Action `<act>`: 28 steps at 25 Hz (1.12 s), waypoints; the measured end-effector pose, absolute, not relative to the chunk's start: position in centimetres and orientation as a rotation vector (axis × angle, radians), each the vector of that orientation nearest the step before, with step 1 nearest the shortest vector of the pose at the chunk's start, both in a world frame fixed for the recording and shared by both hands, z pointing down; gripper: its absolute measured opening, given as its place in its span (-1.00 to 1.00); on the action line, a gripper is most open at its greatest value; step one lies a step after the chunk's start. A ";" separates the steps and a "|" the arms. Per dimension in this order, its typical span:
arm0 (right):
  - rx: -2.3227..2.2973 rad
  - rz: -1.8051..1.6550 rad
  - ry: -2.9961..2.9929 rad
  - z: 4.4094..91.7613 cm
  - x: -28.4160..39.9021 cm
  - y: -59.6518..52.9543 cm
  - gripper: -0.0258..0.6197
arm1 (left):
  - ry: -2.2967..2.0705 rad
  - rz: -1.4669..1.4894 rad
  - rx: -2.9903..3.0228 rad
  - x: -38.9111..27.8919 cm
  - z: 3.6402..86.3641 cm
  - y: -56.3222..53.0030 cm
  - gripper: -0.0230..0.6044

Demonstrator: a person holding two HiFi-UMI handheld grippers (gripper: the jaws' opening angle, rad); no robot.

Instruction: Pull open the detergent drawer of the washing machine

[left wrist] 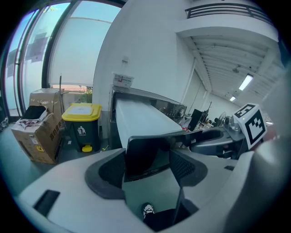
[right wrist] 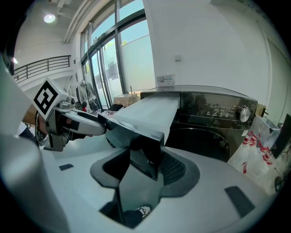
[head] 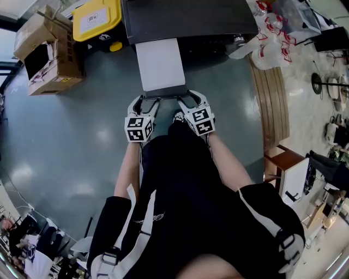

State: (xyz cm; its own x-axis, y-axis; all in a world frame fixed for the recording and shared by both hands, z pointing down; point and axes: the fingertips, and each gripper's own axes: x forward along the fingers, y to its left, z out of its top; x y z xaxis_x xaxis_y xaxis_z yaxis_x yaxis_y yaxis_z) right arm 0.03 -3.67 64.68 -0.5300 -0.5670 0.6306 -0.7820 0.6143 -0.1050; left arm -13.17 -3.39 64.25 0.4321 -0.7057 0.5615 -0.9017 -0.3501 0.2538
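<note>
Fingers point(left wrist: 108, 169) of the left gripper point(left wrist: 148, 157): spread wide and closed on the left corner of the dark front panel point(head: 164, 91), one pad at the panel's end, the other against its face. Fingers point(right wrist: 175, 168) of the right gripper point(right wrist: 144, 157): set narrower, closed the same way on the panel's right corner. The panel caps the detergent drawer point(head: 161, 62), which stands pulled far out. In the head view its long white top runs from the washing machine point(head: 185, 16) at 12 o'clock down to frame centre, and the panel is the end nearest the person. Both grippers meet that end side by side and point forward and down, with their marker cubes point(head: 139, 129) facing up. A shoe point(head: 178, 116) shows just below the panel, between the two grippers. The right gripper view shows the machine's dark front and a control knob point(right wrist: 245, 113). Around the machine in the head view are a yellow-lidded bin point(head: 97, 19) at 11 o'clock, an open cardboard box point(head: 52, 54) at 10, red-and-white plastic bags point(head: 270, 43) at 1, and a curved wooden slatted piece point(head: 272, 103) at 3. The glossy grey floor point(head: 82, 136) fills 9 o'clock.
</note>
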 end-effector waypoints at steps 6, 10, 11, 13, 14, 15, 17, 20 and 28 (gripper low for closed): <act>1.067 0.509 -2.296 64.7 -0.1 -3.1 -0.27 | -1.351 0.488 2.156 -13.2 64.4 -2.7 0.04; 1.069 0.509 -2.296 64.7 -0.1 -3.0 -0.27 | -1.354 0.487 2.153 -13.2 64.3 -2.6 0.04; 1.068 0.510 -2.294 64.8 -0.1 -2.9 -0.27 | -1.354 0.486 2.152 -13.2 64.3 -2.5 0.04; 1.067 0.509 -2.290 64.8 0.0 -2.8 -0.27 | -1.354 0.484 2.153 -13.2 64.3 -2.4 0.04; 1.069 0.510 -2.288 64.7 0.0 -2.7 -0.27 | -1.353 0.483 2.154 -13.2 64.2 -2.4 0.04; 1.072 0.511 -2.288 64.7 0.0 -2.7 -0.27 | -1.353 0.481 2.154 -13.2 64.1 -2.4 0.04; 1.075 0.511 -2.286 64.6 -0.1 -2.7 -0.27 | -1.354 0.479 2.154 -13.3 64.1 -2.4 0.04; 1.070 0.514 -2.280 64.8 -0.2 -2.6 -0.27 | -1.353 0.476 2.155 -13.4 64.1 -2.3 0.04; 1.076 0.515 -2.272 64.7 -0.2 -2.5 -0.26 | -1.344 0.471 2.150 -13.3 64.1 -2.2 0.04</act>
